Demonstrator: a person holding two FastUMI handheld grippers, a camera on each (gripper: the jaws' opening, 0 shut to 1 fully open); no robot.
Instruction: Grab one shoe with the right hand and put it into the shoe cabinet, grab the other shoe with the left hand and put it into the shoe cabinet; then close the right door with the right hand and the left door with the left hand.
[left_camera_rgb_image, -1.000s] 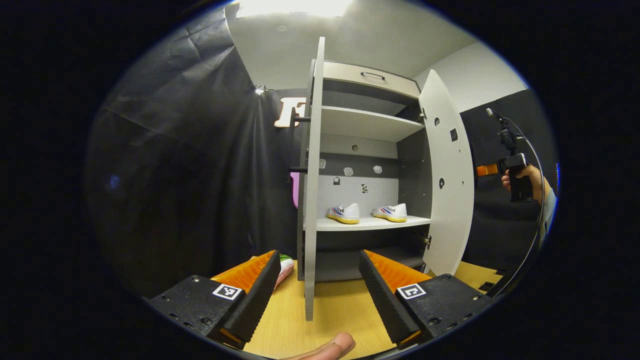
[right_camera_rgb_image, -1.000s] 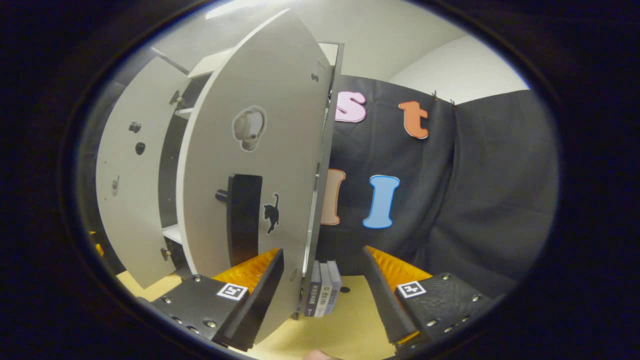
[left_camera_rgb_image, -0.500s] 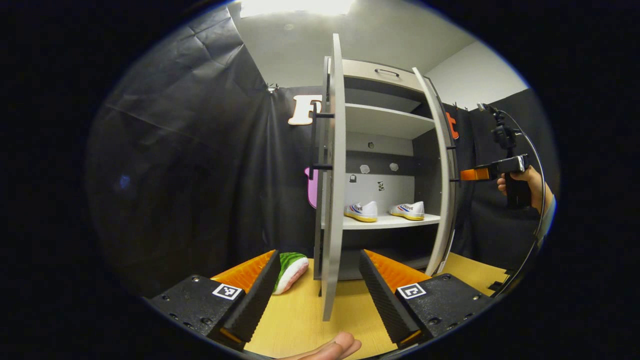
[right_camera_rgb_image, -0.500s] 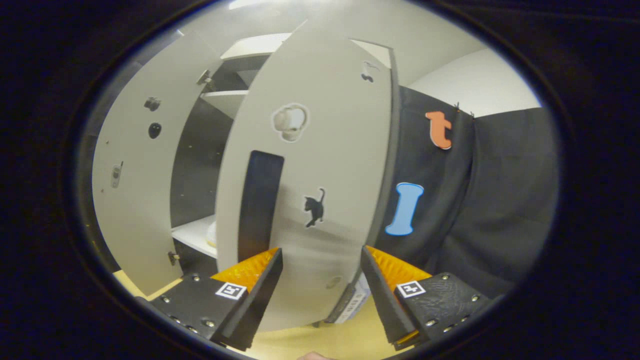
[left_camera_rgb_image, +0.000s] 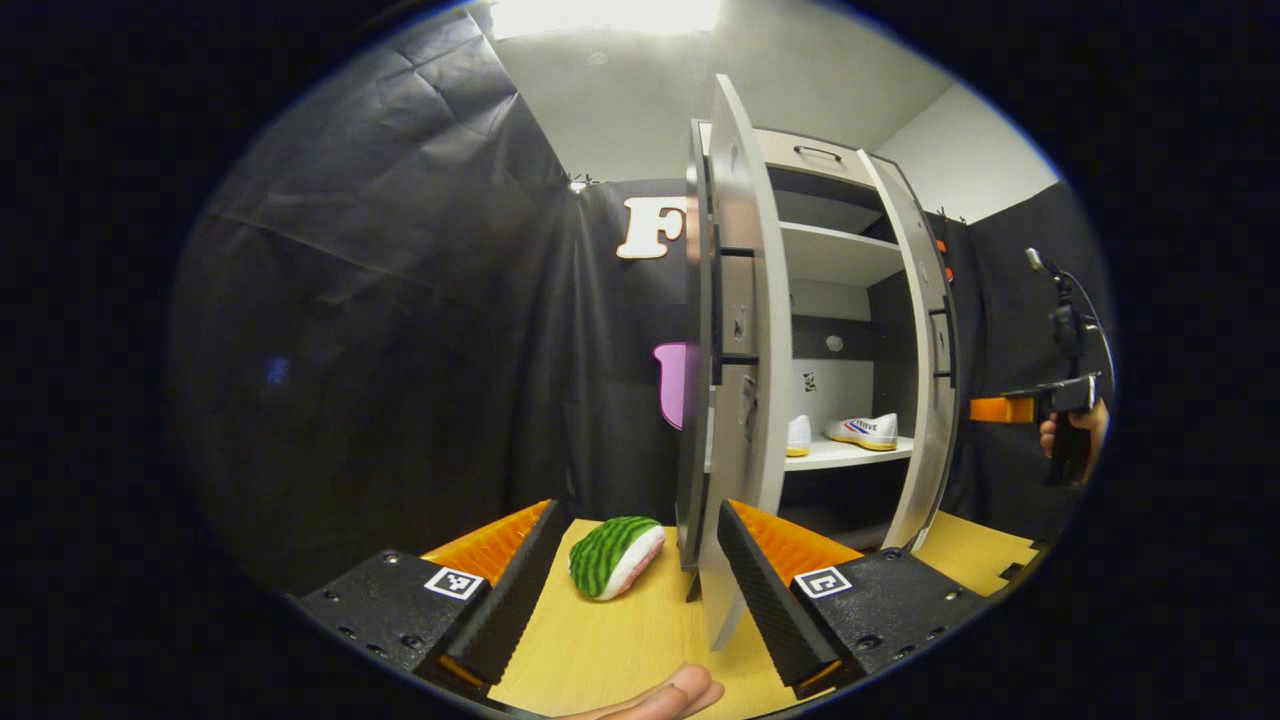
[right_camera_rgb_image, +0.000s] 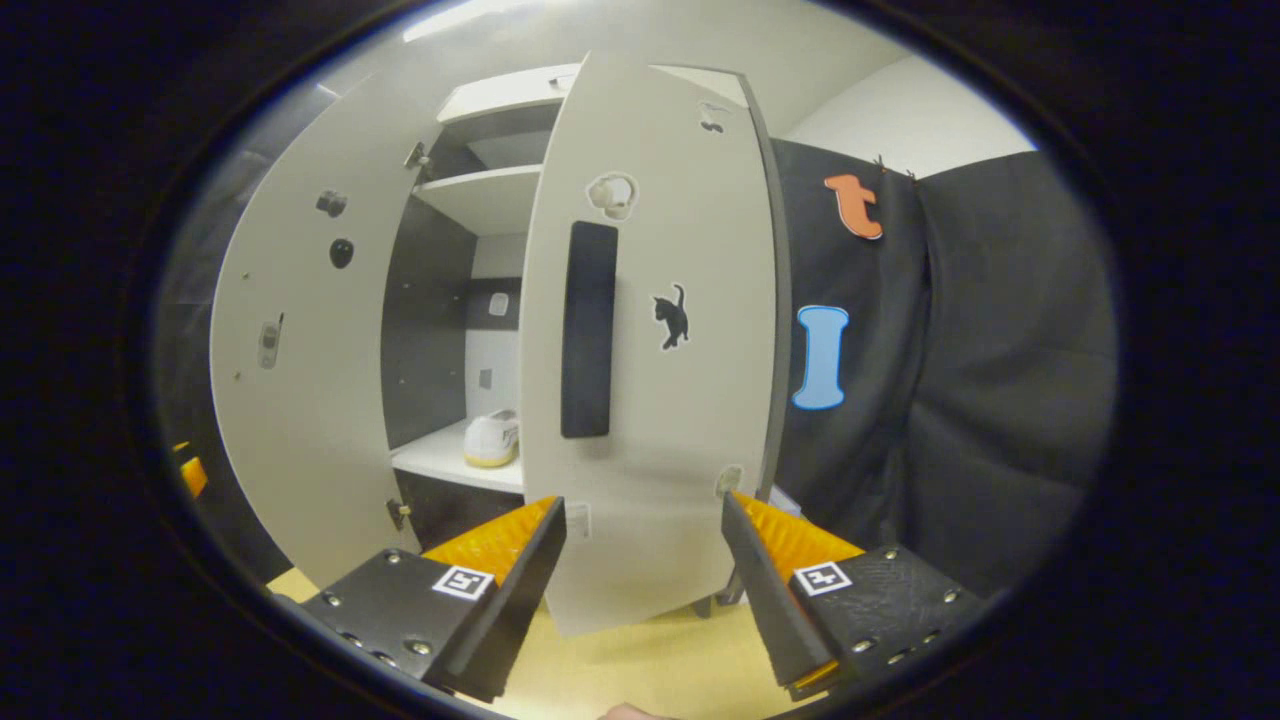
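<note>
The shoe cabinet (left_camera_rgb_image: 820, 160) stands on a wooden table with both doors partly open. Two white shoes sit on its middle shelf: one (left_camera_rgb_image: 868, 431) in plain sight, the other (left_camera_rgb_image: 797, 436) half hidden behind the left door (left_camera_rgb_image: 745, 350). My left gripper (left_camera_rgb_image: 635, 590) is open, just in front of that door's lower edge. My right gripper (right_camera_rgb_image: 645, 590) is open too, close to the outer face of the right door (right_camera_rgb_image: 660, 400) below its black handle (right_camera_rgb_image: 588, 330). One shoe (right_camera_rgb_image: 492, 440) shows through the gap. The right gripper (left_camera_rgb_image: 1035, 406) also appears far right, held by a hand.
A watermelon-patterned plush (left_camera_rgb_image: 615, 555) lies on the table (left_camera_rgb_image: 600, 660) left of the cabinet's foot. A fingertip (left_camera_rgb_image: 665, 695) shows at the bottom edge. Black cloth hangs behind and beside the cabinet. The left door (right_camera_rgb_image: 300, 370) stands wide open.
The right door has swung well towards shut as my right gripper followed it. My left gripper has shifted left around the left door, so its outer face and the plush now show.
</note>
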